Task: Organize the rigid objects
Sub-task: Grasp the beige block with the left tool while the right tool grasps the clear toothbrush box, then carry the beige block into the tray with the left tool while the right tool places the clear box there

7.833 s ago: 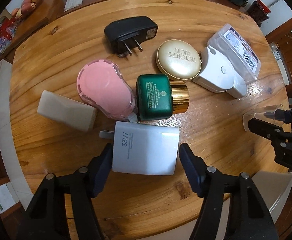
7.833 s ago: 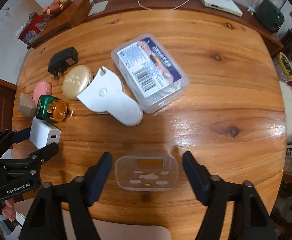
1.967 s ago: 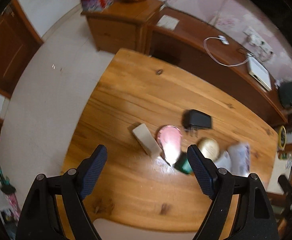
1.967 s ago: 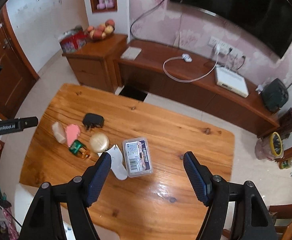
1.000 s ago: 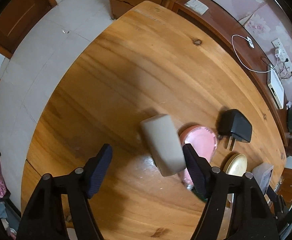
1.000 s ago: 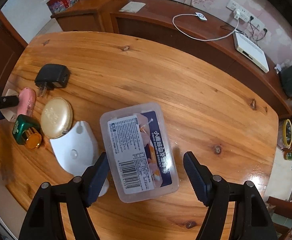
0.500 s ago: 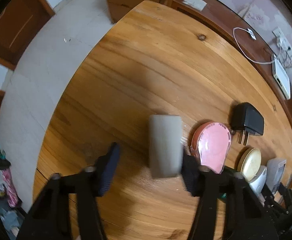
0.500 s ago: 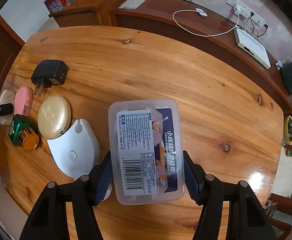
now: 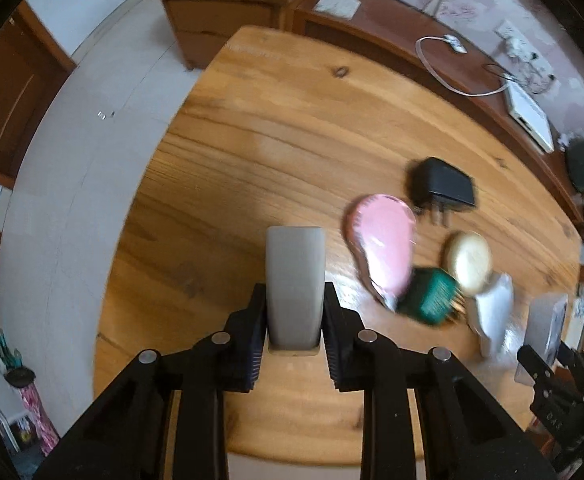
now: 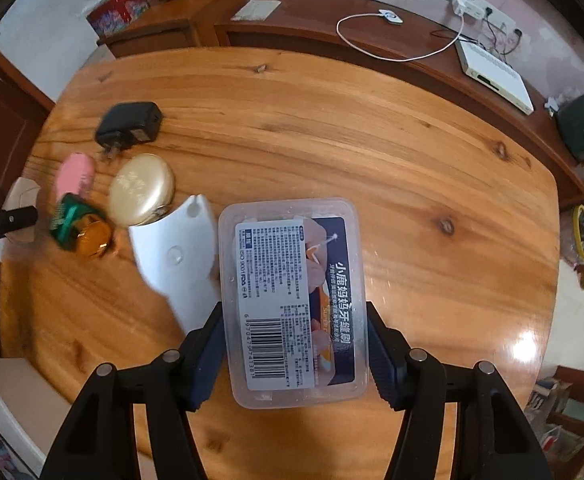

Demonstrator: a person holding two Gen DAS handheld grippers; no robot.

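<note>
Left gripper (image 9: 295, 344): matte black plastic, two angular fingers (image 9: 244, 344), ribbed dark-blue pads on inner faces, round silver screw heads along linkage arms. Right gripper (image 10: 295, 354): same black build, blue ribbed pads, silver screws at joints. White lettering, partly legible, on black body seen from opposite camera. No skin or sleeve visible.

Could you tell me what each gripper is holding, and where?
Left gripper clamps the grey block at its near end; right gripper clamps the clear labelled box across its long sides.
</note>
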